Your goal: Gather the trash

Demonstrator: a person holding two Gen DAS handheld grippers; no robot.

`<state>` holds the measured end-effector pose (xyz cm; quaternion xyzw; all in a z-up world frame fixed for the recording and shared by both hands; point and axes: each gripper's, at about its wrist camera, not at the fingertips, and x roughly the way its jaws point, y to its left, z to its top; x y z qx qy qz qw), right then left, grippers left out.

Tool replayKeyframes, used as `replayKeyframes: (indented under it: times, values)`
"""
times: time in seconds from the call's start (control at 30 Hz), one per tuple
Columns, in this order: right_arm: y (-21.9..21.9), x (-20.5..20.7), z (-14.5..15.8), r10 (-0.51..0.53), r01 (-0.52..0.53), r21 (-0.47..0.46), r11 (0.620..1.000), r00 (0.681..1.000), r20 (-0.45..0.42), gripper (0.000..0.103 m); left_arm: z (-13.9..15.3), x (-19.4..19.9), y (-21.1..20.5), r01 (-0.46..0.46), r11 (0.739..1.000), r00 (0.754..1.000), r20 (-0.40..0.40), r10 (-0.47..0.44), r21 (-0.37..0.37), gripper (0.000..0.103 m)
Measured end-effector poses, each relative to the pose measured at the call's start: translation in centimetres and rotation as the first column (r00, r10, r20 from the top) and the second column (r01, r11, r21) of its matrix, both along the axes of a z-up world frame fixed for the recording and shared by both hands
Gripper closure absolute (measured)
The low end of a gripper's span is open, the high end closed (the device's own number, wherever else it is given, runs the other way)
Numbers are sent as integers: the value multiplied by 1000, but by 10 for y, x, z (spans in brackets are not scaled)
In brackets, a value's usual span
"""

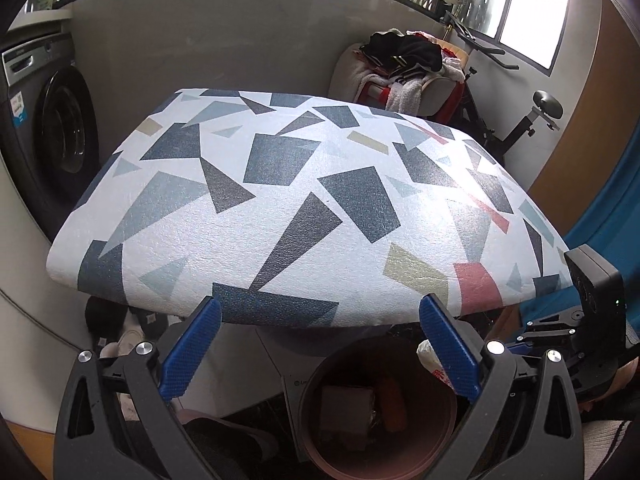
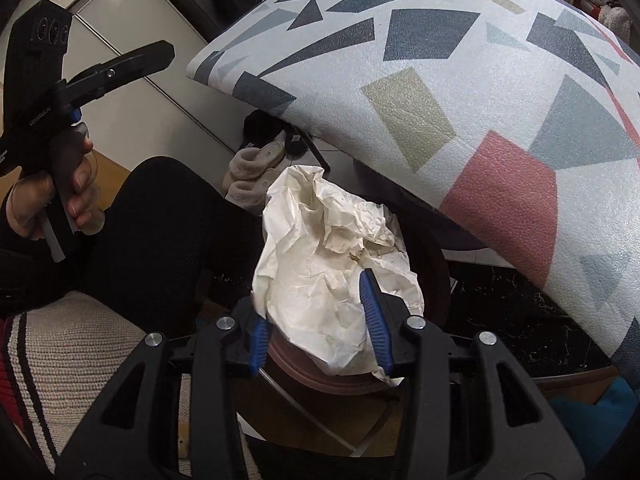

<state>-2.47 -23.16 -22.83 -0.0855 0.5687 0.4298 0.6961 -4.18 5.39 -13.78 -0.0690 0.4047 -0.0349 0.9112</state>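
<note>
From the left wrist, the left gripper [image 1: 320, 344] hangs with fingers spread wide and empty above the round reddish-brown plastic bin [image 1: 378, 416], just below the worktop with its geometric-patterned cover [image 1: 304, 200].

From the right wrist, the right gripper [image 2: 320, 324] pinches a crumpled off-white paper wad [image 2: 332, 256] directly over the bin (rim barely visible). Released off-centre, the springy wad could catch the rim and tumble towards the grey slippers [image 2: 256, 172] beyond the bin.

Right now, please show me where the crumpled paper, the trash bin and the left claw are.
crumpled paper [image 2: 320, 264]: right wrist view, on its creased middle.
trash bin [image 1: 448, 432]: left wrist view, on its right rim.
left claw [image 1: 320, 344]: left wrist view, midway between the blue fingertips.
</note>
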Motion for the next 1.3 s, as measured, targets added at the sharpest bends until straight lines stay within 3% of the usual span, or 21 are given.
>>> replayKeyframes:
  times: [0.33,0.4,0.47,0.57,0.73,1.03,1.3]
  values:
    - [7,6,-9,-30,31,-37,999,1000,4,53,-1,-1,-2,2,1000,1000,-1,-2,1,6]
    - [6,7,-9,-33,33,-36,999,999,2,46,-1,0,-2,4,1000,1000,-3,-4,2,6]
    - [6,8,-10,-35,35,-41,999,999,7,25,-2,0,-3,7,1000,1000,-4,-7,2,6]
    - [5,9,-6,-45,48,-53,997,998,41,12,-2,1,-5,13,1000,1000,-4,-13,6,6]
    - [-2,19,16,-101,111,-55,992,981,164,6,0,2,-8,23,999,1000,3,-23,21,6]
    - [-17,38,86,-191,206,6,979,895,402,6,28,10,-21,61,994,994,83,-68,88,6]
    - [-35,48,156,-296,280,113,953,789,539,6,85,21,-32,47,989,972,221,-77,140,6]
